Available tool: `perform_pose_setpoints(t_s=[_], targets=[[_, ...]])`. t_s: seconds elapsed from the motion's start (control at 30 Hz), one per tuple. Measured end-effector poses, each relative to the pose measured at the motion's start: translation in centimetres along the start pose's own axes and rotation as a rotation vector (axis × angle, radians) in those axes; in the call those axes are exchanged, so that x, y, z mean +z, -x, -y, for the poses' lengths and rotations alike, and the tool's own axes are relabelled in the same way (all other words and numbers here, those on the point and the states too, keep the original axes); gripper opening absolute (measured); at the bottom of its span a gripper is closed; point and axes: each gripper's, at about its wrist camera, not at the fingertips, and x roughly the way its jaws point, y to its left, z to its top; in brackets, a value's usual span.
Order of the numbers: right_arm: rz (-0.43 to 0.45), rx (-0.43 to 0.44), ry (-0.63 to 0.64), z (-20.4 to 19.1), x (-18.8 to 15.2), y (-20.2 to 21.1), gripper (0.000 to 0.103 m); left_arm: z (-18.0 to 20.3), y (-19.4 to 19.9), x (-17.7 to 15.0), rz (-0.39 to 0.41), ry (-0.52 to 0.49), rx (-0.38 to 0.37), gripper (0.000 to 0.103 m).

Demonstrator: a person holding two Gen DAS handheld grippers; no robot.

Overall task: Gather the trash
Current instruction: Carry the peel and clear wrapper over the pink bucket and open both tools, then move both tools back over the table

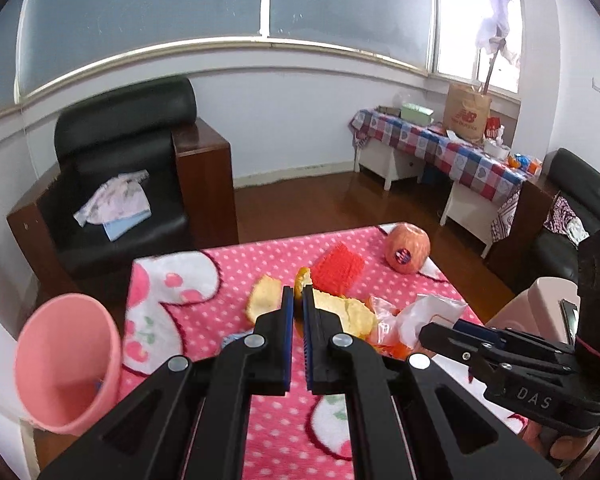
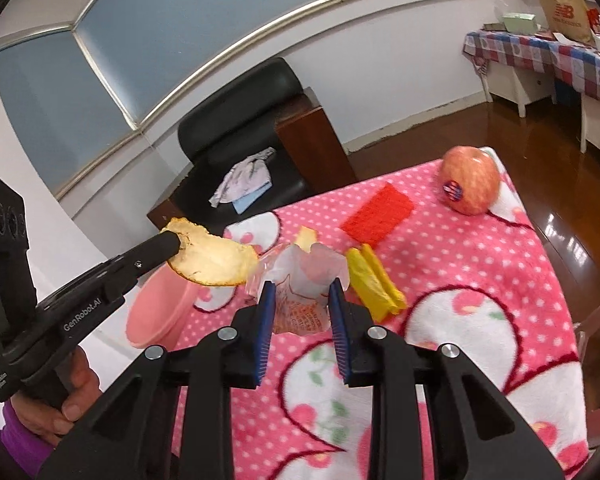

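Left tongs [image 2: 176,245]: clenched on my peel [image 2: 212,262]; thin edge-grip, may slip short of pink bin [image 2: 162,312].
Right tongs [image 2: 300,300]: grasping crumpled wrapper [image 2: 304,276]; may spring loose.

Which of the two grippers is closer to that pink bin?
The left. The left gripper, holding a peel, hangs right above the pink bin. The right gripper, clamped on a crumpled wrapper, is off to the side over the blanket.
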Motion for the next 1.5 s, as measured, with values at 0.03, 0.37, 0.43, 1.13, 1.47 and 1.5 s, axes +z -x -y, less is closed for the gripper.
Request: perform_pose_setpoints(t_s=[0.03, 0.37, 0.43, 1.13, 1.47, 1.5], targets=[[-0.002, 0.011, 0.006, -0.5, 0.1, -0.3, 0.027, -0.6, 0.5, 0.1, 0.014, 0.003, 0.009, 0.004], [-0.062, 0.156, 0.134, -7.7, 1.4, -5.7, 0.027, -9.6, 2.8, -1.4, 0.076, 0.112, 0.186, 0.004], [-0.079, 0.187, 0.163, -9.3, 1.6, -7.2, 0.027, -12.2, 3.3, -2.1, 0.079, 0.139, 0.248, 0.004], [-0.403, 0.284, 0.354, -23.7, -3.8, -25.2, 0.031, -29.3, 1.4, -11.7, -0.107, 0.371, 0.467, 0.004], [-0.401, 0.263, 0.338, -23.7, -3.6, -24.7, 0.044, -28.8, 1.7, -11.6, -0.09, 0.383, 0.458, 0.025], [-0.394, 0.261, 0.338, -23.5, -3.5, -24.4, 0.044, -28.6, 1.9, -11.4, -0.087, 0.383, 0.453, 0.025]])
